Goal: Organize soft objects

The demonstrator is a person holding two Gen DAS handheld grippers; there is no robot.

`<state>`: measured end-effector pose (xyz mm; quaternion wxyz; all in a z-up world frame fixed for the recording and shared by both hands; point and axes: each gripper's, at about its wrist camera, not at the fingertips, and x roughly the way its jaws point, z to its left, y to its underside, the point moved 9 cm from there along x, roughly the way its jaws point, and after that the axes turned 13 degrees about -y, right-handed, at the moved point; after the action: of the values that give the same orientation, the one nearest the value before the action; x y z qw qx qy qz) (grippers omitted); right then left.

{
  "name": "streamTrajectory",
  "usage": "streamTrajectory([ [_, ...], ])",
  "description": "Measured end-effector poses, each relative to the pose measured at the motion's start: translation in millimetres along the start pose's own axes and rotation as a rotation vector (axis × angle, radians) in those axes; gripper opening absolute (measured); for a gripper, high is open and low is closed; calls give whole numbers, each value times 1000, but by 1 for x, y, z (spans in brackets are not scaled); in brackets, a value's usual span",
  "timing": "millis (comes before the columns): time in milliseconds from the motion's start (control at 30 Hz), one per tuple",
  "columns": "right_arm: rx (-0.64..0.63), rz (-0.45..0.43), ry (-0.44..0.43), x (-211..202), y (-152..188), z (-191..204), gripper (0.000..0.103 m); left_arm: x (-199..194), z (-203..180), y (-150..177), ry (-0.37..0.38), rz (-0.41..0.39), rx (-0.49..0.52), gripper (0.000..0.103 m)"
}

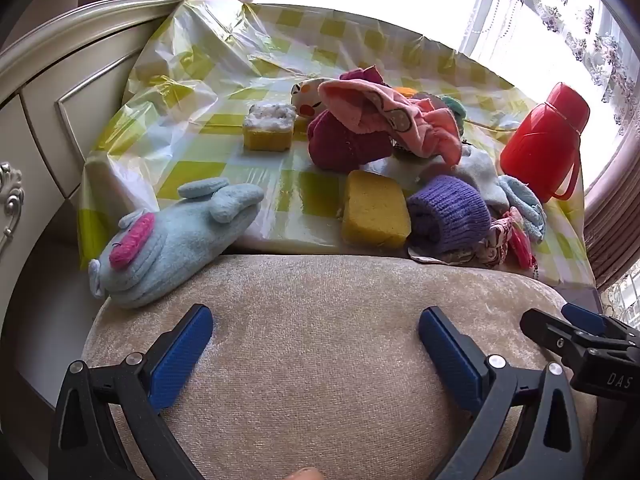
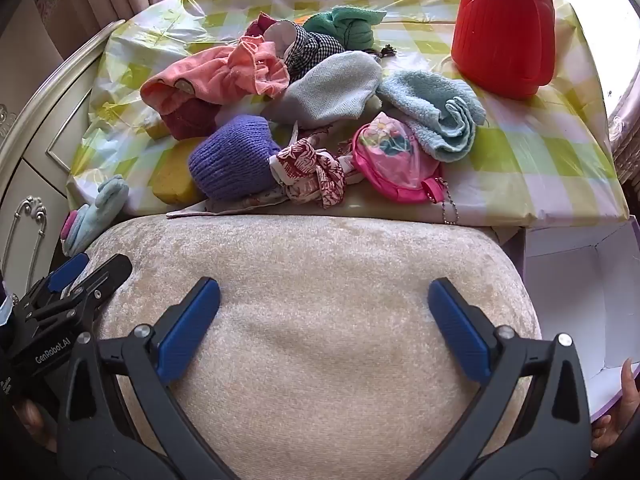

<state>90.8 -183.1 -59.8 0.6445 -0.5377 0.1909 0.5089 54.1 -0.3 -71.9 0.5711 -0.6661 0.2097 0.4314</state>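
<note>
Two grippers, left gripper [image 1: 316,336] and right gripper [image 2: 324,308], hover over a beige cushion [image 1: 320,320], fingers wide and empty. Soft objects sit heaped on the checked desk [image 1: 200,92] beyond: purple knit hat [image 2: 234,156], yellow sponge [image 1: 376,214], pink cloth [image 2: 216,76]. Blue plush toy [image 1: 172,236] overhangs the near-left edge. Risk: tangled cloths likely drag neighbours off, or tip the red jug [image 2: 504,28].
</note>
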Motion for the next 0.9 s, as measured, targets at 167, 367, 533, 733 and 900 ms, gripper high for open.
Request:
streamTrajectory([
  [167,3,3,-4,0,1,1,103,0,1,0,8,2,-6,103],
  [367,5,5,-8,-1,0,0,103,-1,2,1,-5,-4,-2,103],
  [533,7,4,-12,0,0,0,103,0,1,0,-14,-3,1,103],
  [733,6,-7,-11,-1,1,0,103,2,1,-1,-24,4,6,103],
  [900,4,-15,-10,-2,1,0,103,4,1,0,-25,24,4,103],
])
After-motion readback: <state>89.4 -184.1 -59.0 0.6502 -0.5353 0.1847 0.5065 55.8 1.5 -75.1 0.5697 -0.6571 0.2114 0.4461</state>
